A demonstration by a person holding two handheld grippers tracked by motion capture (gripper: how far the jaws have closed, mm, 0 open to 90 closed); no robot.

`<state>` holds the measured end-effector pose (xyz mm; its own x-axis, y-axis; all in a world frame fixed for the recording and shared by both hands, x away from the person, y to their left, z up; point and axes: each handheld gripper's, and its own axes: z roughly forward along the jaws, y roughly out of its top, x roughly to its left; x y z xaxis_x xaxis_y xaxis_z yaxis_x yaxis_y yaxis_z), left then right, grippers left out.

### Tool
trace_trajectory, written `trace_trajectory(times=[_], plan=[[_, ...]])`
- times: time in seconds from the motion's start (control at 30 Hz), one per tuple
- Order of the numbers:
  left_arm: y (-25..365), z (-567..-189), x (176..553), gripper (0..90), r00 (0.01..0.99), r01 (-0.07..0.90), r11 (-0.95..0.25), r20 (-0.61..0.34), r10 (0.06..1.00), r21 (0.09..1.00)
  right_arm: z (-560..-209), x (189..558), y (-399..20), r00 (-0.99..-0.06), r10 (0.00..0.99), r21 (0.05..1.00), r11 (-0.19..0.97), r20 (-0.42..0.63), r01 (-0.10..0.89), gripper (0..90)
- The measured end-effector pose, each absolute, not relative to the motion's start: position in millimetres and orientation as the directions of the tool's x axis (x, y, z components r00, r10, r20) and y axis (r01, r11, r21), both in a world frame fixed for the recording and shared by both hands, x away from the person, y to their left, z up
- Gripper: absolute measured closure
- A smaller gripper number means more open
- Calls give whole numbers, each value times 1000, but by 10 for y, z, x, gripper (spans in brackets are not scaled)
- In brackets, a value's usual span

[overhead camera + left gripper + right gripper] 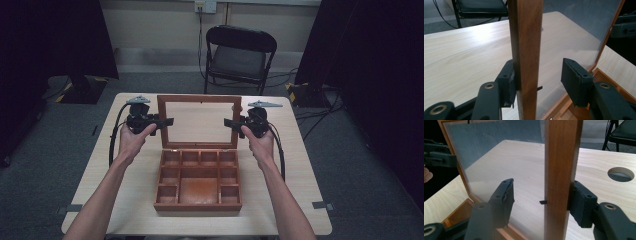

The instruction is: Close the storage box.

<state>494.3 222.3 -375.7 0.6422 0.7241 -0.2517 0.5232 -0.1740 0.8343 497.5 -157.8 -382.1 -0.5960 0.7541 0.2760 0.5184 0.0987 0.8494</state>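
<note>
With each tool's jaws apart astride a lid (pixel 199 123) side rail, left tool (pixel 161 121) and right tool (pixel 233 123) should move evenly, keeping the lid square over its box (pixel 198 201).

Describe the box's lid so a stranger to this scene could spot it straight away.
Start at the light wooden table with the black folding chair behind it. On its middle sits an open wooden box of small compartments. The lid rises upright from the box's far edge: a brown wooden frame around a clear pane, the one thing standing between the two grippers.
</note>
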Motion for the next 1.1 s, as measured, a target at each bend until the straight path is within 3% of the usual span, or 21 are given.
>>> trace_trajectory(times=[1.1], plan=[[2292, -3641, 4517, 498, 705, 452, -162, -239, 668, 877, -3735, 4570, -1637, -651, 711, 869, 113, 267, 481, 431]])
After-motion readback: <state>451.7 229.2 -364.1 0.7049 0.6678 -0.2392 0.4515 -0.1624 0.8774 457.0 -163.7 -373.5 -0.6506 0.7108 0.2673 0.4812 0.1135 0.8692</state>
